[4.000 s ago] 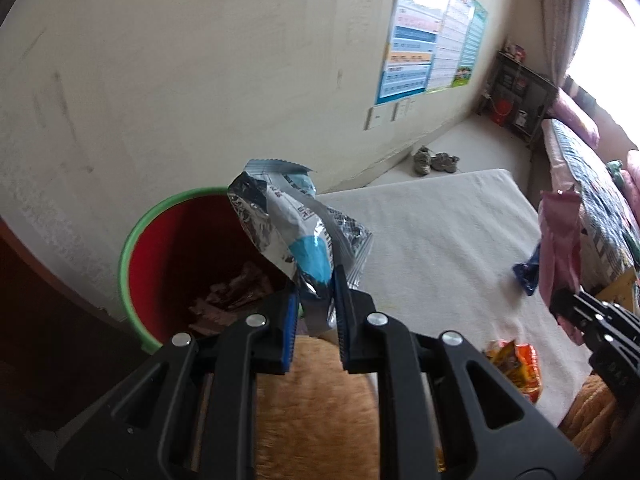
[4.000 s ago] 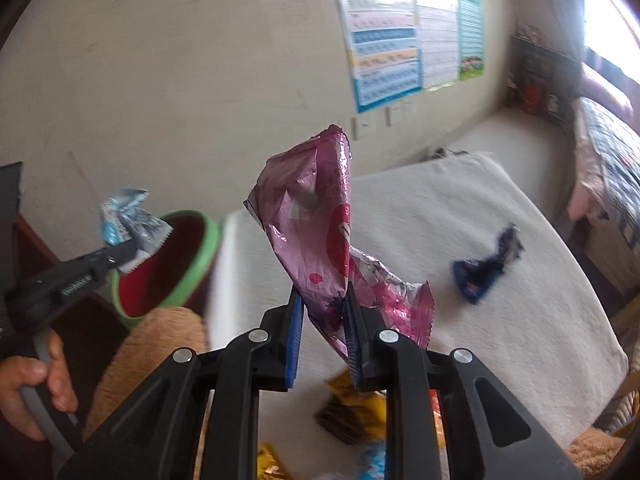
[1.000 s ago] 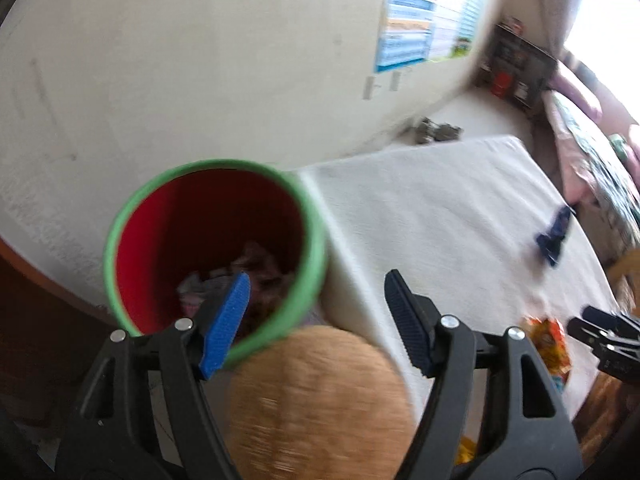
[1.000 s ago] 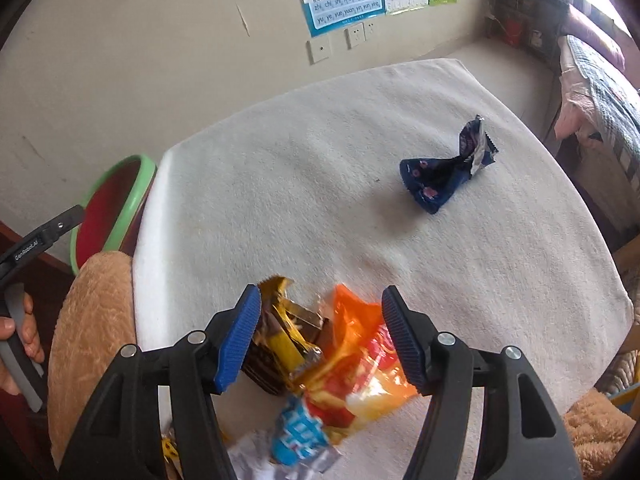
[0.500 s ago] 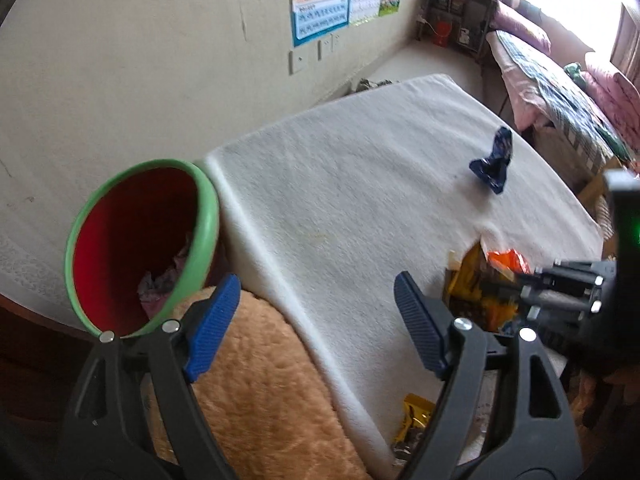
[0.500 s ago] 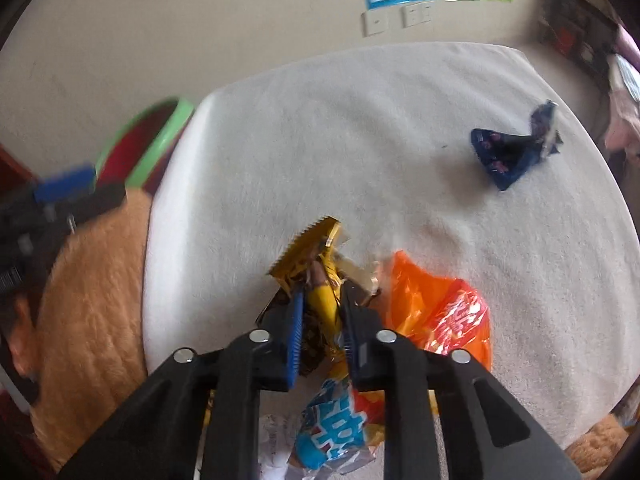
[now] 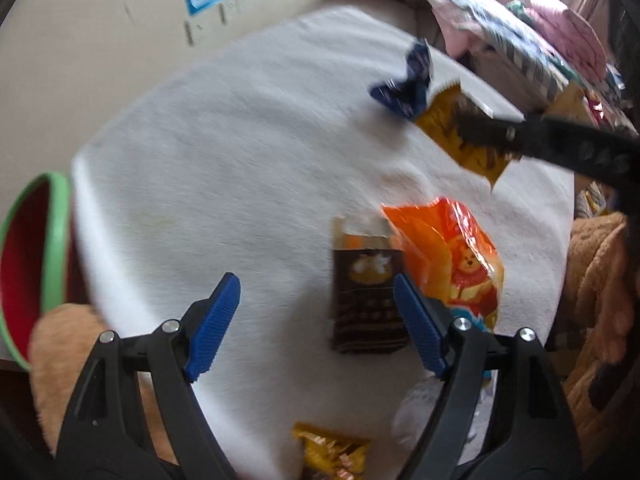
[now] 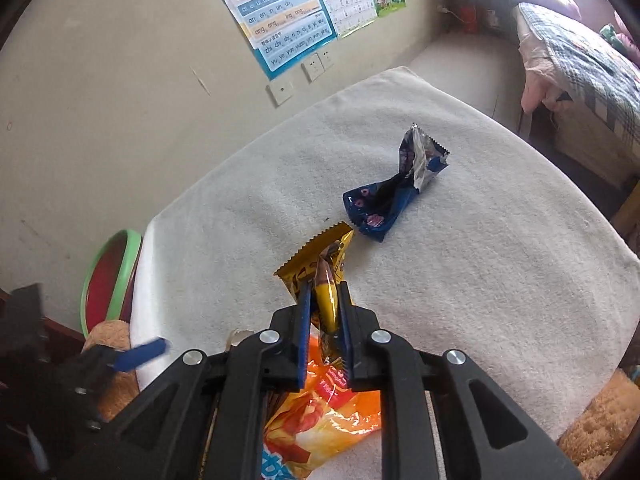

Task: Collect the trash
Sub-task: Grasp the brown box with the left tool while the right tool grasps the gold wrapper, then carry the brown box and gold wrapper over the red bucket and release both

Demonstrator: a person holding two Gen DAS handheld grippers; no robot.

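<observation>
Wrappers lie scattered over the white cloth-covered bench (image 8: 480, 272). The right claw (image 8: 325, 304) is clenched on a yellow wrapper (image 8: 320, 264), held up above the cloth with its serrated end pointing away from the camera. Beneath that claw lies an orange snack bag (image 8: 320, 412), and farther off, near the yellow wrapper's tip but apart from it, sits a crumpled dark blue wrapper (image 8: 394, 196). The left claw (image 7: 318, 324) is spread wide and holds nothing; it hovers over the near part of the bench, with a brown packet (image 7: 368, 300) lying flat between its blue pads (image 7: 214, 320), closer to the right-hand pad. The orange bag touches the brown packet's far side, and a small gold wrapper (image 7: 332, 454) lies at the bench's near edge. A red bin with a green rim (image 7: 52, 248) stands just beside the bench's left edge, against the wall. A tan plush object (image 7: 68, 344) sits below the bin.
</observation>
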